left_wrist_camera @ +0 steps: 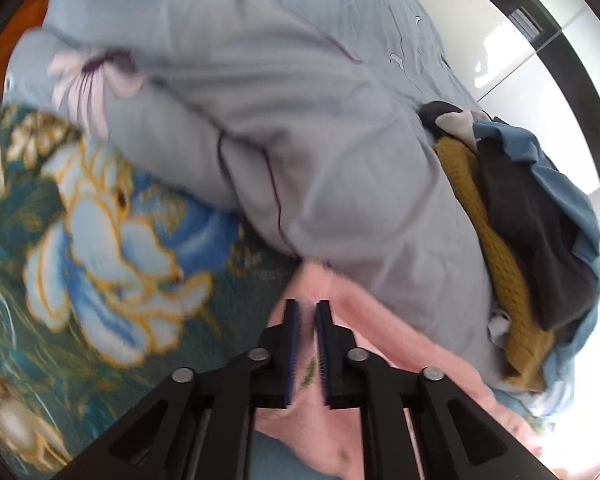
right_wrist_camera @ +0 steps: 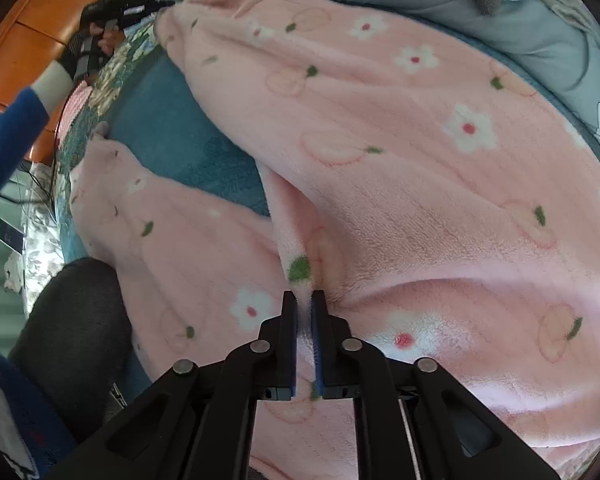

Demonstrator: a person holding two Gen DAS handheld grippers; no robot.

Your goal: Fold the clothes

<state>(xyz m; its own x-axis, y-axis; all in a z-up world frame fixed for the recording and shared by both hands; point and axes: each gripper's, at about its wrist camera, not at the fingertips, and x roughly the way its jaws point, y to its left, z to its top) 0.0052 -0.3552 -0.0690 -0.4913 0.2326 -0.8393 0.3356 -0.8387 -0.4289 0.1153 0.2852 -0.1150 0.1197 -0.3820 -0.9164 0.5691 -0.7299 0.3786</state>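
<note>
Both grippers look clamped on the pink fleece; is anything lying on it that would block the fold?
Nothing visible lies on the pink fleece garment. The left gripper and right gripper both pinch it. The clothes pile sits beside it on the grey quilt, apart.

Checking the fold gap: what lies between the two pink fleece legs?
Bare teal bed cover shows between the legs of the pink flowered fleece garment, seen in the right wrist view.

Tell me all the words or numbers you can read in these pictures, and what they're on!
None can be read.
The pink fleece garment with flowers bears only pictures.
The grey-blue floral quilt shows flowers, no words.
The small dark card at the left edge is too small to read.
</note>
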